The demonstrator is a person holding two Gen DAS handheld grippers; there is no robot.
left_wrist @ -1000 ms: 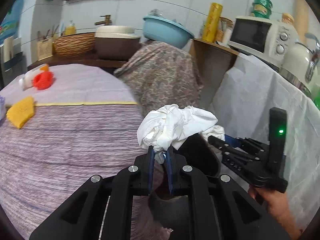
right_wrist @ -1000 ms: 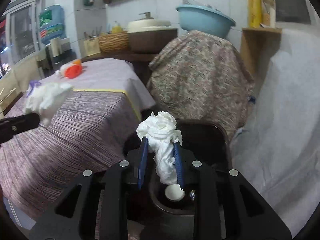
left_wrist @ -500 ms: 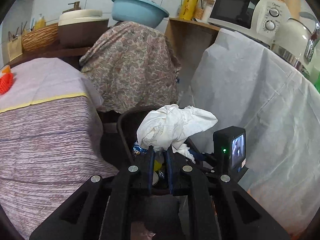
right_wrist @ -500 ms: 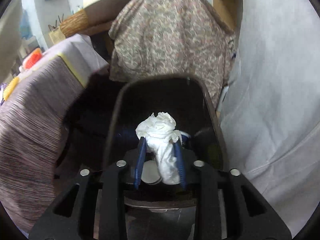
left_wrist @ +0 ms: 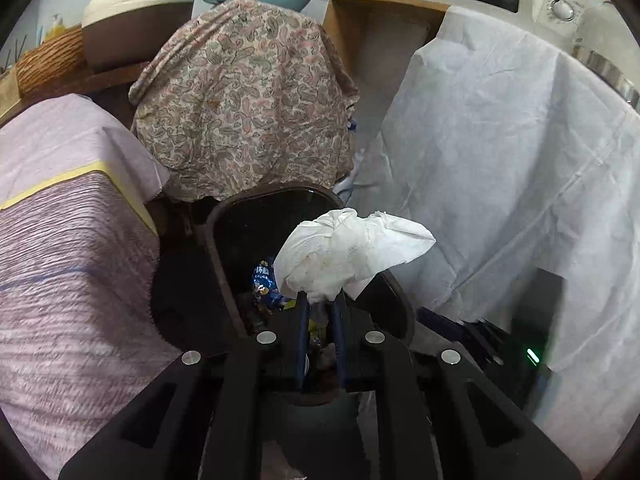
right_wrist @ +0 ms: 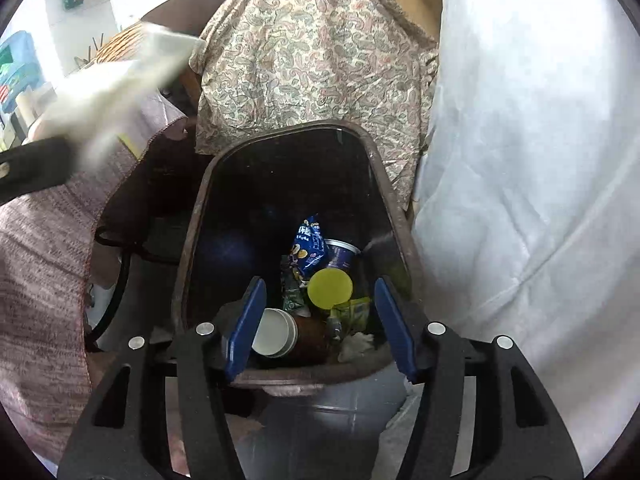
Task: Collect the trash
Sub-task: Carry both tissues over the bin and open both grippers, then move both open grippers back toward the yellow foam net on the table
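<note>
Two grippers are over one dark bin (right_wrist: 384, 184), each at a different stage. The right gripper (right_wrist: 320, 328) has just been opening: its blue jaws now stand spread with nothing between them. Below and ahead of them sits the trash already in the bin: one white paper cup (right_wrist: 276, 332) lying on its side just inside the left jaw, one yellow lid (right_wrist: 330, 289) midway between the jaws, one blue snack bag (right_wrist: 308, 248) and one tub (right_wrist: 340, 254) just beyond it. A small crumpled white wad (right_wrist: 356, 342) lies near the right jaw; I'd guess that's the tissue it let go of, but can't be sure.

The left gripper (left_wrist: 320, 312) has its jaws pressed together, pinching one crumpled white tissue (left_wrist: 352, 252) that fans out just past the jaw tips. From its own view, the bin opening lies behind and below the tissue.

For the drop, I'd bring the left jaws well over the middle of the opening before spreading them. Tissue is light and could drift or catch on the rim. The flap sticking out to the right hangs near the edge, so aim a bit left. I'd also pull the right gripper clear first so they don't bump.
</note>
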